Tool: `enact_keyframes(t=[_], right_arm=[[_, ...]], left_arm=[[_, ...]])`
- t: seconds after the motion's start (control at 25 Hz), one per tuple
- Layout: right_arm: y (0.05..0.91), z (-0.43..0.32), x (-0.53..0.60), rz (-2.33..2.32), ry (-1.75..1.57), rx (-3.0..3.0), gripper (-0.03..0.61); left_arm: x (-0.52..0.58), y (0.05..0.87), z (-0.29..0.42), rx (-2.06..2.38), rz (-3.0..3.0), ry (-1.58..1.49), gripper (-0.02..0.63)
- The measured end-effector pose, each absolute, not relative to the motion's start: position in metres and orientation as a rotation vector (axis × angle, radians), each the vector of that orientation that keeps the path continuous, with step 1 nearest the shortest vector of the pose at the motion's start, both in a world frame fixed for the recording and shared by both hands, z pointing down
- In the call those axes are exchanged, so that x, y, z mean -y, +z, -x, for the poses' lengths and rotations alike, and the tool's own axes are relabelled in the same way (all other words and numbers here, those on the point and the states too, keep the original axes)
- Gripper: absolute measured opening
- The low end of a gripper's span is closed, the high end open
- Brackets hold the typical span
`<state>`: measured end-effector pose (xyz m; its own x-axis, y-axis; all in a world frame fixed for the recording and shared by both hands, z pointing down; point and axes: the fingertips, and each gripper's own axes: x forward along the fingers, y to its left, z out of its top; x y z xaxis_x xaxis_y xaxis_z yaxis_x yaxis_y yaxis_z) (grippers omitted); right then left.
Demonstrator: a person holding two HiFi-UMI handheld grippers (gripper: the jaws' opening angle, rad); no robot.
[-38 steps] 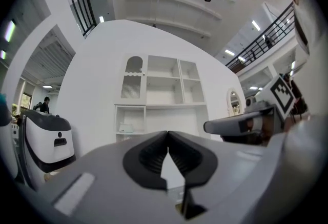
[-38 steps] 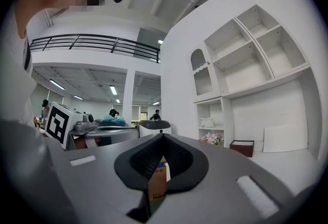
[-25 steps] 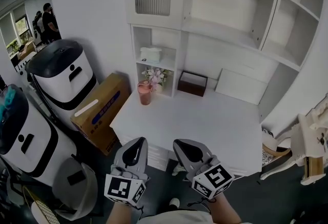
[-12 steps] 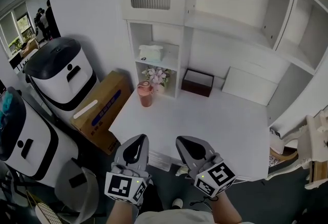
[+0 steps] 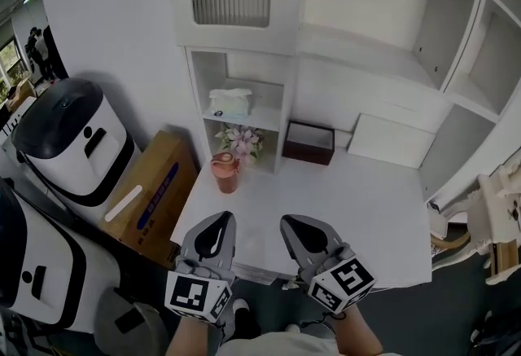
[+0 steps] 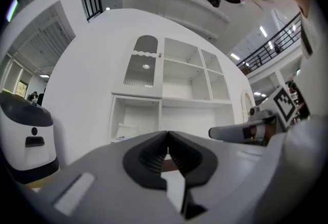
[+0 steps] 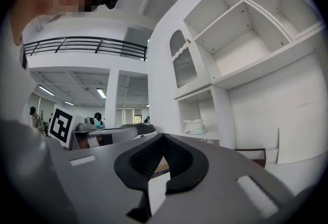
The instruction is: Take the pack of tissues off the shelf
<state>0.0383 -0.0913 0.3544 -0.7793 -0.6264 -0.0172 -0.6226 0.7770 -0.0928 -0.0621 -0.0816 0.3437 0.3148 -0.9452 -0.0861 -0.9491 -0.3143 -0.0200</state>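
Pack of tissues (image 5: pixel 230 102): lying on the shelf (image 5: pixel 265 112).
Your left gripper (image 5: pixel 218 222): jaws together, empty, well short of the shelf.
Your right gripper (image 5: pixel 293 225): jaws together, empty, likewise.

1 white soft pack of tissues (image 5: pixel 230 102). 1 white shelf unit (image 5: pixel 286 90). 1 white counter (image 5: pixel 350 212). 1 pink cup (image 5: pixel 225 173). 1 bunch of pink-white flowers (image 5: pixel 242 139). 1 dark brown open box (image 5: pixel 308 142). 1 white flat panel (image 5: pixel 389 141). 1 brown cardboard box (image 5: pixel 151 198). 2 white rounded machines with black tops: farther machine (image 5: pixel 69 138), nearer machine (image 5: pixel 37 281). 2 grey hand-held grippers: left hand-held gripper (image 5: pixel 218 222), right hand-held gripper (image 5: pixel 291 225).
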Motion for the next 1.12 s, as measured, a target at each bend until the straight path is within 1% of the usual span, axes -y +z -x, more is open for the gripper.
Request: enact_keyframes(t=[0.48, 1.12], right_arm=[[0.359, 0.02, 0.129, 1.17, -0.153, -2.874, 0.002], [0.358, 0.046, 0.141, 1.279, -0.144, -2.851, 0.002]], left_arm=[[0.13, 0.348, 0.122, -1.685, 2.591, 0.074, 0.002], [0.147, 0.358, 0.155, -1.642, 2.656, 0.139, 0.002]])
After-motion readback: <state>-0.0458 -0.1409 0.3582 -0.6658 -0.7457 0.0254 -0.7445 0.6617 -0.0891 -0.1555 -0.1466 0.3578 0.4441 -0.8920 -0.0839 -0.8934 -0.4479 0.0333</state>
